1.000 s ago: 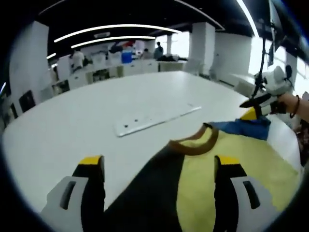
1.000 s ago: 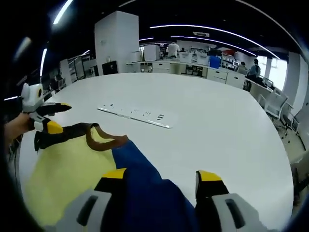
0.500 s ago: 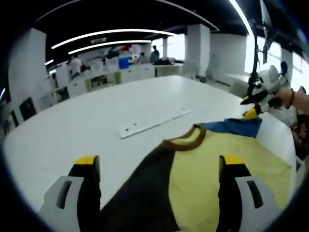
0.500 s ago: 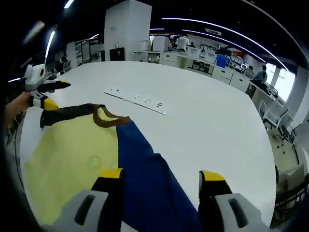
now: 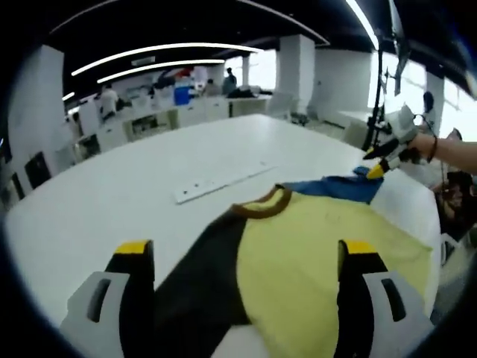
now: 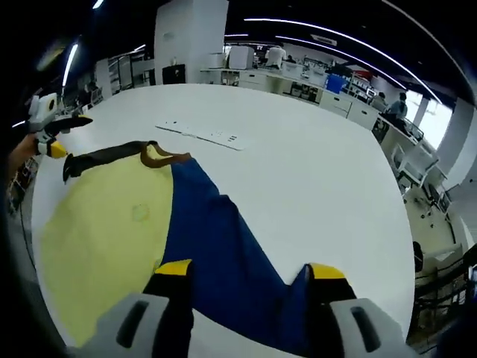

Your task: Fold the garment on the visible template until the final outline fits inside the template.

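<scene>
White strip [image 5: 218, 184] on table [image 5: 97, 209]

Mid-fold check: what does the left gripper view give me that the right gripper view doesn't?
Left gripper view alone: the right claw beside the shirt's blue sleeve, and the black panel up close. Right gripper view alone: the left claw at the black sleeve end, and the blue panel up close. Shared: yellow shirt front, brown collar, white strip, white table.

The left gripper [image 5: 242, 261] was held with its yellow-tipped jaws spread wide apart, nothing between them. The right gripper [image 6: 250, 280] likewise had its jaws parted. Each appeared in the other's view, gripped in a hand [image 5: 436, 149] at arm's length.
</scene>
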A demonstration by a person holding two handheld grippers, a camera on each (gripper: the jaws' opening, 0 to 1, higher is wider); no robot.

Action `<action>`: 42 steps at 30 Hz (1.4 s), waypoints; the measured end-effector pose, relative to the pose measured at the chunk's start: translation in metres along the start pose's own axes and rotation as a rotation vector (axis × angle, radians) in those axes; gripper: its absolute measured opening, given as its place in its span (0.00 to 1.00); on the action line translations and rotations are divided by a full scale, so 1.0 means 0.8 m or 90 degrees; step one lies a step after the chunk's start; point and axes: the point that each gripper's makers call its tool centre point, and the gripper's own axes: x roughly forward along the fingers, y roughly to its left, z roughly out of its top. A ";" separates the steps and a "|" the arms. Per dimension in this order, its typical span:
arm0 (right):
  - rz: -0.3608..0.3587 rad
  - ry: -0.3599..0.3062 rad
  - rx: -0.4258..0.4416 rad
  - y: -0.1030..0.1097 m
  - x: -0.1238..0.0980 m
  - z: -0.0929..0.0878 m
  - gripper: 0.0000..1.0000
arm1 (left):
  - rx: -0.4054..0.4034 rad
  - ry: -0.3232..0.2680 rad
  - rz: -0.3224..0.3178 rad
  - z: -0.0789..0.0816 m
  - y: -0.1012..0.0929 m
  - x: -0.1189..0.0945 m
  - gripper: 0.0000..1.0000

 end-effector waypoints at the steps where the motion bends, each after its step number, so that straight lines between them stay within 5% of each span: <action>1: 0.001 0.000 0.001 -0.001 0.000 -0.003 0.56 | 0.002 -0.007 -0.003 0.003 -0.003 -0.002 0.99; 10: -0.025 0.043 0.012 -0.019 0.003 -0.042 0.42 | 0.025 -0.014 -0.022 0.002 -0.030 -0.022 0.99; 18: -0.063 0.060 -0.016 -0.034 0.006 -0.063 0.24 | 0.062 -0.014 -0.003 -0.010 -0.026 -0.045 0.96; 24: -0.069 0.066 -0.013 -0.041 0.006 -0.069 0.00 | 0.042 -0.020 0.002 -0.013 -0.023 -0.061 0.94; 32: -0.162 0.038 -0.004 -0.085 -0.018 -0.059 0.00 | 0.045 -0.009 0.011 -0.024 -0.024 -0.077 0.93; 42: -0.233 0.063 0.062 -0.137 -0.051 -0.095 0.00 | 0.057 -0.040 0.031 -0.013 -0.022 -0.087 0.96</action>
